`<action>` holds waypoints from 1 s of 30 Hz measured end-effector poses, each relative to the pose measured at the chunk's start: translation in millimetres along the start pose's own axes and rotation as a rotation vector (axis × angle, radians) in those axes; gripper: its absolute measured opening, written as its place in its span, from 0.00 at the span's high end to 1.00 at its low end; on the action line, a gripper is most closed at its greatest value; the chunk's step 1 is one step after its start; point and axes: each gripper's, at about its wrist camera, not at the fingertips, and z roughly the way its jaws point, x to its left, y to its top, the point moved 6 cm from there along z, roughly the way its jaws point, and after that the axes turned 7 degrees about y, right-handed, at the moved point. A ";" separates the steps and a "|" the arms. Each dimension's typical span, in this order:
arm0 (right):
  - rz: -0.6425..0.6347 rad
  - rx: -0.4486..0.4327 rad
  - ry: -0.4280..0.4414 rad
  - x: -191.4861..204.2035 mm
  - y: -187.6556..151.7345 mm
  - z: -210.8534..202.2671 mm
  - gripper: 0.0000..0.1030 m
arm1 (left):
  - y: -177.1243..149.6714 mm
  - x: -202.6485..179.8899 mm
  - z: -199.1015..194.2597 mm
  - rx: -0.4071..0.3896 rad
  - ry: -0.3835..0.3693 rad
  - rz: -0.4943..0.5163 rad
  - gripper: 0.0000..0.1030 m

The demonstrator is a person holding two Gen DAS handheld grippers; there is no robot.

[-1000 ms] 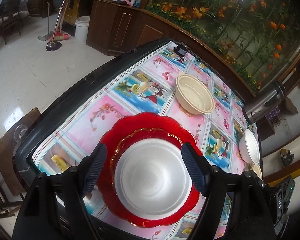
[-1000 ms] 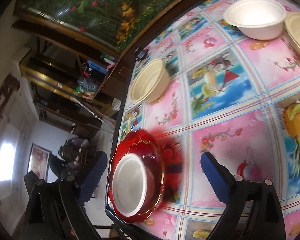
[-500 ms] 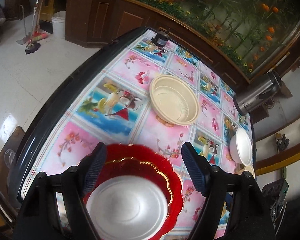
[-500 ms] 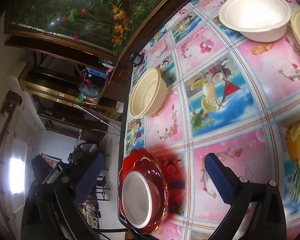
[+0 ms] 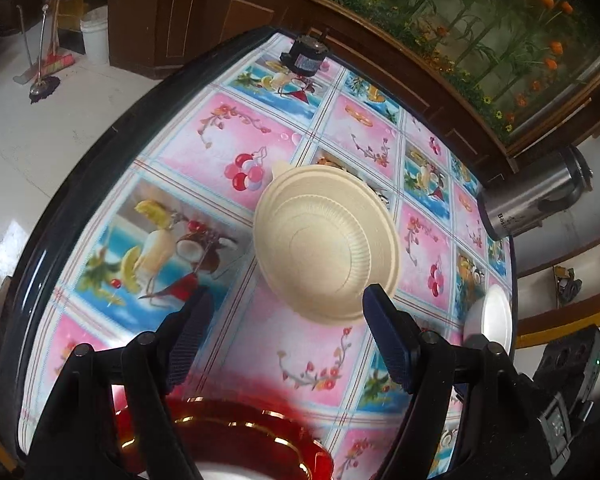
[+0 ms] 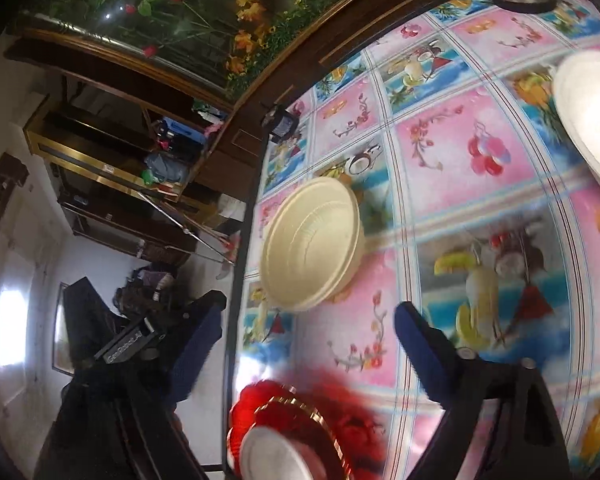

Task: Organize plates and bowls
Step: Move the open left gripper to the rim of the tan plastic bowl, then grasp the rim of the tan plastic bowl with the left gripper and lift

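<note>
A cream ribbed bowl (image 5: 326,244) stands upright on the picture-print tablecloth, in the middle of the left wrist view. My left gripper (image 5: 288,332) hovers just short of its near rim, open, with nothing between the fingers. The right gripper (image 6: 308,344) faces the same cream bowl (image 6: 312,244) from the near side. Its jaws are closing with nothing between them. A red scalloped plate (image 5: 236,432) with a gold rim lies at the bottom edge. It carries a white plate (image 6: 276,456). A white bowl (image 6: 592,120) sits further right.
A steel thermos (image 5: 536,196) stands at the far right corner of the table and a small black device (image 5: 306,54) at the far edge. The table's dark rim (image 5: 100,168) runs along the left, with tiled floor beyond. A wooden cabinet and flower display stand behind.
Both grippers have moved away from the red plate toward the cream bowl, which now fills the middle of each view. The red plate has slid to the bottom edge. The right jaws are narrower.
</note>
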 end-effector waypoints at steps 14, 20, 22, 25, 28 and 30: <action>0.031 0.060 -0.108 -29.9 30.3 66.1 0.40 | 11.6 -5.6 57.7 0.069 0.042 0.011 0.26; 0.022 0.085 -0.149 -37.4 32.1 84.6 0.53 | 10.5 -3.0 73.0 0.103 0.065 0.015 0.35; 0.020 0.089 -0.156 -38.7 31.3 89.1 0.55 | 9.2 -0.9 78.2 0.122 0.069 0.007 0.46; 0.012 0.096 -0.173 -41.0 29.3 94.2 0.66 | 5.8 1.0 86.0 0.146 0.099 0.030 0.69; 0.004 0.102 -0.188 -43.2 27.8 95.6 0.78 | 4.5 2.3 86.9 0.151 0.118 0.049 0.86; 0.004 0.102 -0.189 -44.2 26.8 95.8 0.86 | 3.7 2.0 85.6 0.146 0.122 0.055 0.87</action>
